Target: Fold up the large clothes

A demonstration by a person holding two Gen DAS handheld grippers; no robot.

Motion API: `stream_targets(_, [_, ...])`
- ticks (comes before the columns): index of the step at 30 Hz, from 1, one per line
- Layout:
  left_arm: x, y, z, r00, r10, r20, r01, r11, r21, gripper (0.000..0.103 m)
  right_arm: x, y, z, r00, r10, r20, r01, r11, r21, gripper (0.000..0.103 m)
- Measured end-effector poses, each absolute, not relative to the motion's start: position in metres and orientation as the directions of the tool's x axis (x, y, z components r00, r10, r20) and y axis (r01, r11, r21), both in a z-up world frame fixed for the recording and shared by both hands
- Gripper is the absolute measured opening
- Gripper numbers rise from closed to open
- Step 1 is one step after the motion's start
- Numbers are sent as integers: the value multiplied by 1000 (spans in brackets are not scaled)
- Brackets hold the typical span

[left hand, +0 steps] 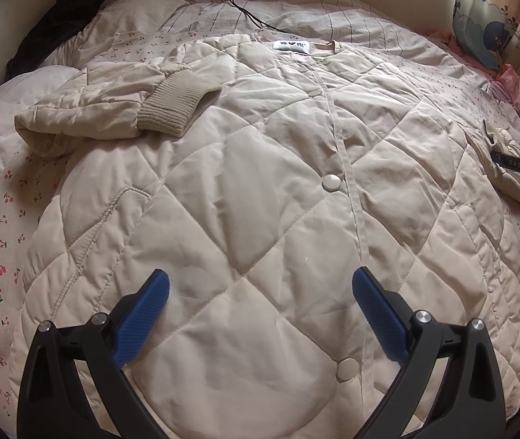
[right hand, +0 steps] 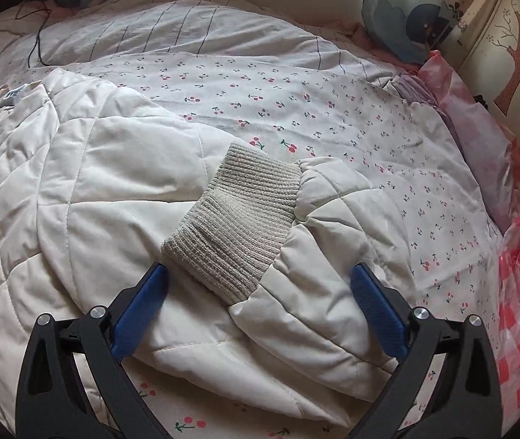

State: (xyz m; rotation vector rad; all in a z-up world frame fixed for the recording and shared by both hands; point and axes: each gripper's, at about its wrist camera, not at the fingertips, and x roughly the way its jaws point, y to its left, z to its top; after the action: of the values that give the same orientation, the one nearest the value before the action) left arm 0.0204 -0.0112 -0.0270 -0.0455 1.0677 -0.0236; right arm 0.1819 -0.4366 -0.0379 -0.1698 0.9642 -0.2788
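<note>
Quilted jacket (left hand: pixel 260 190) flat on bed, both sleeves folded in, left hand-held gripper (left hand: pixel 260 294) and right hand-held gripper (right hand: pixel 258 287) released

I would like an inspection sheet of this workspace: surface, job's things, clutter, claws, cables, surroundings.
Surface: bed with cherry-print sheet, a striped cover behind it.
Job's things: beige quilted jacket lies flat, front up, snapped shut; left sleeve folded across the chest, right sleeve cuff turned back onto the jacket.
Clutter: pink plastic bags at the bed's right edge; dark clothing at the far left.
Claws: left claw open above the lower front; right claw open, just before the cuff.
Cables: thin black cable across the striped cover.
Surroundings: blue patterned cushion, wall with a tree design.
</note>
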Motion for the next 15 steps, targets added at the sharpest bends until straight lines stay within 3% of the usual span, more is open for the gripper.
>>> stream_targets(15, [18,-15,-22,510,-9,-860,3,1000,-9,96,171,-458,-29,608,-254,-752,272,957,-103,96])
